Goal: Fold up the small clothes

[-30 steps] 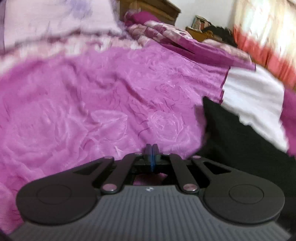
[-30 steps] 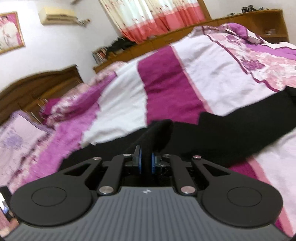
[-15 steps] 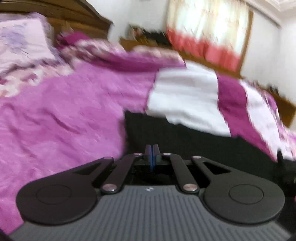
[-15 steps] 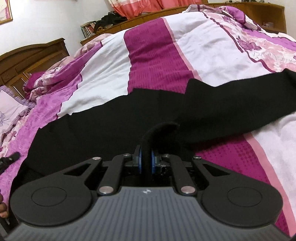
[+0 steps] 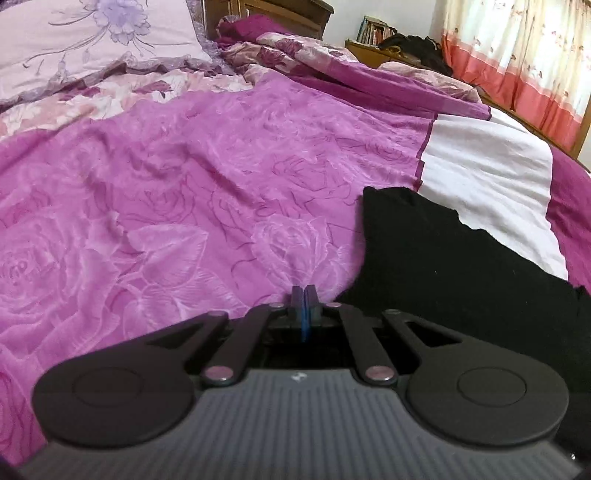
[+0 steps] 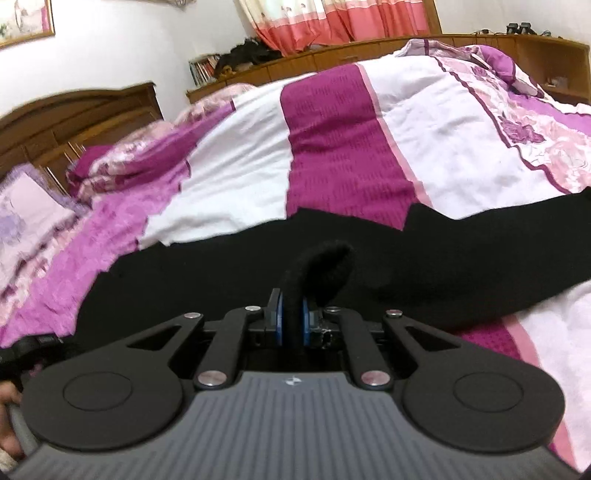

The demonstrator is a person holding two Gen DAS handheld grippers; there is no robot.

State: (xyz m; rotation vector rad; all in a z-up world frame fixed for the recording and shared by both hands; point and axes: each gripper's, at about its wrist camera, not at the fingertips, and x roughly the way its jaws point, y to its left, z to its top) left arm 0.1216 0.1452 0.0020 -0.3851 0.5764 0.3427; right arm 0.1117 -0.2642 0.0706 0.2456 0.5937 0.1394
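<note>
Our right tongs (image 6: 291,321) pinch a raised fold of the black garment (image 6: 229,273), which lies spread across the bedspread (image 6: 343,147). Our left tongs (image 5: 303,295) are fully closed, apparently empty, beside the garment's edge. A pillow (image 5: 92,33) lies beyond.

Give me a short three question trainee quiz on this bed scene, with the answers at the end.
1. True or false: the right tool is shut on a fold of the black garment.
2. What is between the left tool's pads: A) black cloth B) nothing C) a pillow corner?
3. The garment lies on the ____.

Key: 1 true; 2 B; 3 bedspread.
</note>
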